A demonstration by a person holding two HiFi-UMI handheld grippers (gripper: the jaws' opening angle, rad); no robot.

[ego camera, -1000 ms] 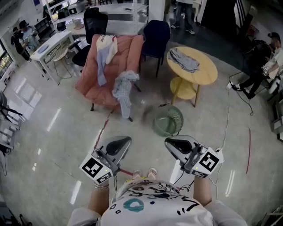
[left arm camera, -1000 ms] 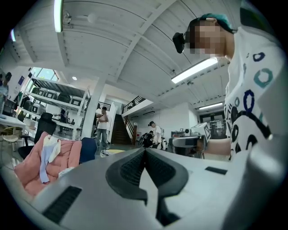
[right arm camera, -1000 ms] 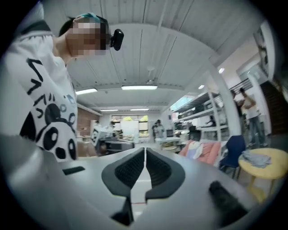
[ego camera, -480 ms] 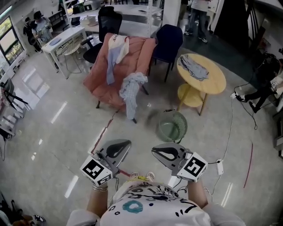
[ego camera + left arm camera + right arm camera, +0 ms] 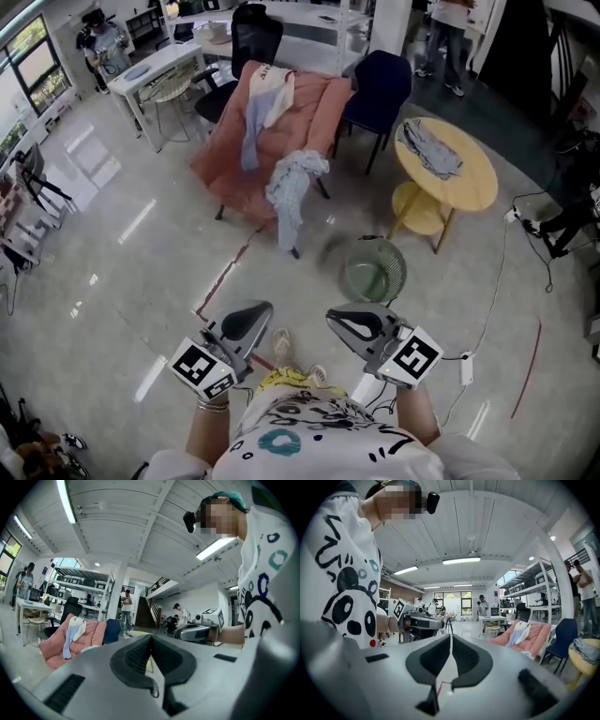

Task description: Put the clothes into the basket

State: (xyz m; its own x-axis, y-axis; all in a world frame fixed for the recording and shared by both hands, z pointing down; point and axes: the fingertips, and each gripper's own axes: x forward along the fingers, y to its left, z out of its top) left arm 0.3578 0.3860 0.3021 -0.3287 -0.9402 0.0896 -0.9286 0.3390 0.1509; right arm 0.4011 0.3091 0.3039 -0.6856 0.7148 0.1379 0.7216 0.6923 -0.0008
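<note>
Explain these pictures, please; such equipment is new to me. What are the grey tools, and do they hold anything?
No robot: a person holds a grey tool in each hand, ending in the left claw and the right claw. The head view comes from a camera on the person's head; each gripper view from a camera on one tool, looking along its jaws. Both claws are shut and empty. On the floor stands a round green plastic basket. A light blue garment and a white and blue garment hang on the pink padded chair; a grey garment lies on the round yellow wooden table.
</note>
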